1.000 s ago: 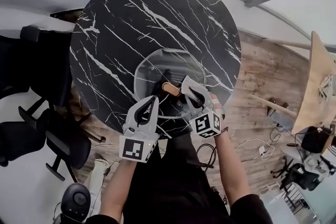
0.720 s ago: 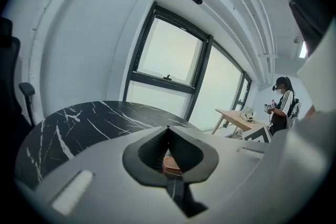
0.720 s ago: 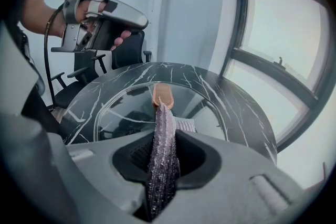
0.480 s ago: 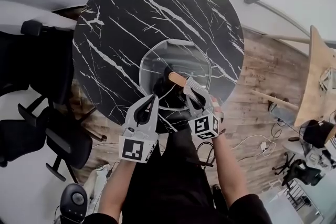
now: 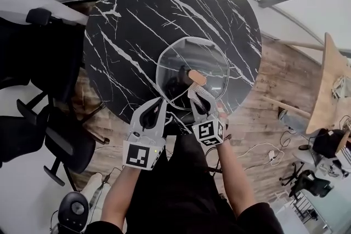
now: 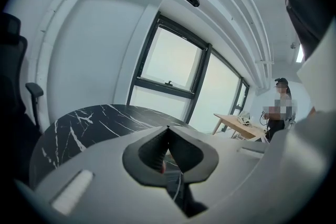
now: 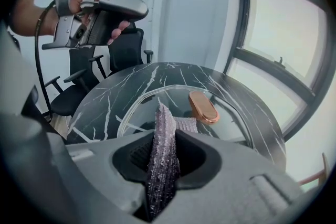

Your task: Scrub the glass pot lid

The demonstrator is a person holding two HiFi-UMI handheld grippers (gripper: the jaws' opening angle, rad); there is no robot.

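The step in hand looked to be the scrubbing stroke itself. The glass pot lid (image 5: 184, 60) lay flat on the black marbled bench (image 5: 137, 19), toward the person's side, with its copper-coloured knob (image 5: 197, 77) up. To do it well, the cloth would need to be pressed flat to the glass and worked in small circles round the knob and out to the rim. The pressure should be light, since nothing pinned the lid and it would likely skate on the smooth stone. Steadying the rim with the free tool would help.

The right hand-held gripper (image 5: 197, 95) was clamped on a grey-purple scrubbing cloth (image 7: 161, 155), its jaws parted only by the cloth's thickness. The folded cloth stood out past the tips and reached over the glass just beside the knob. Whether it pressed on the lid could not be told.

The left hand-held gripper (image 5: 159, 104) had its jaws together with nothing between them. It was held off the bench near the lid's near edge and touched nothing
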